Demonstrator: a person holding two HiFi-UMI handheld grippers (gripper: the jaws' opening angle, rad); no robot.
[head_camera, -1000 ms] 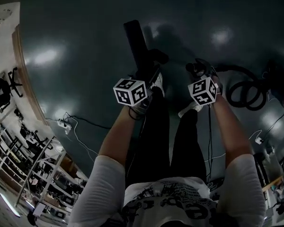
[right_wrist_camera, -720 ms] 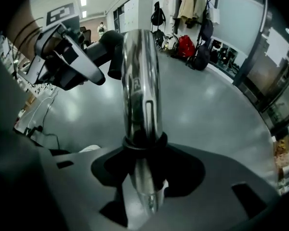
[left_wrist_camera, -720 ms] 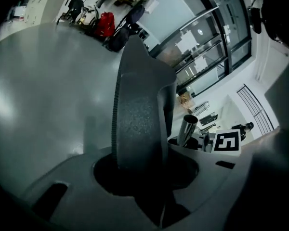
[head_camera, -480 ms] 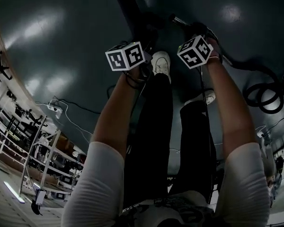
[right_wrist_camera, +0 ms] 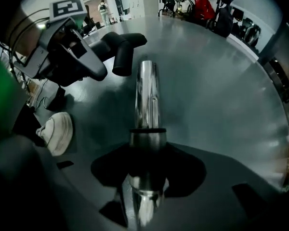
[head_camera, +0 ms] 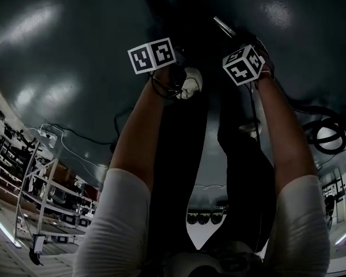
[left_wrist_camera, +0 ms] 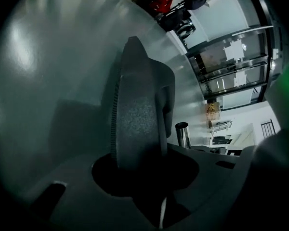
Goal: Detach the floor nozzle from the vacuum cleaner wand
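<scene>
Two parts, one in each gripper. On your left, the left gripper (left_wrist_camera: 143,163) has its jaws partly closed around the dark body of the floor nozzle (left_wrist_camera: 137,105), with the floor (left_wrist_camera: 48,81) behind it. On your right, the right gripper (right_wrist_camera: 147,174) is clamped on the shiny metal wand (right_wrist_camera: 147,93) near its grey collar, pointing it down. The wand's open end sits just beside the nozzle's black neck, not inside it, so the pulling-apart looks done. What's left, I'd judge, is to lay both pieces on the floor, clear of your shoe (right_wrist_camera: 55,131), and let go.
</scene>
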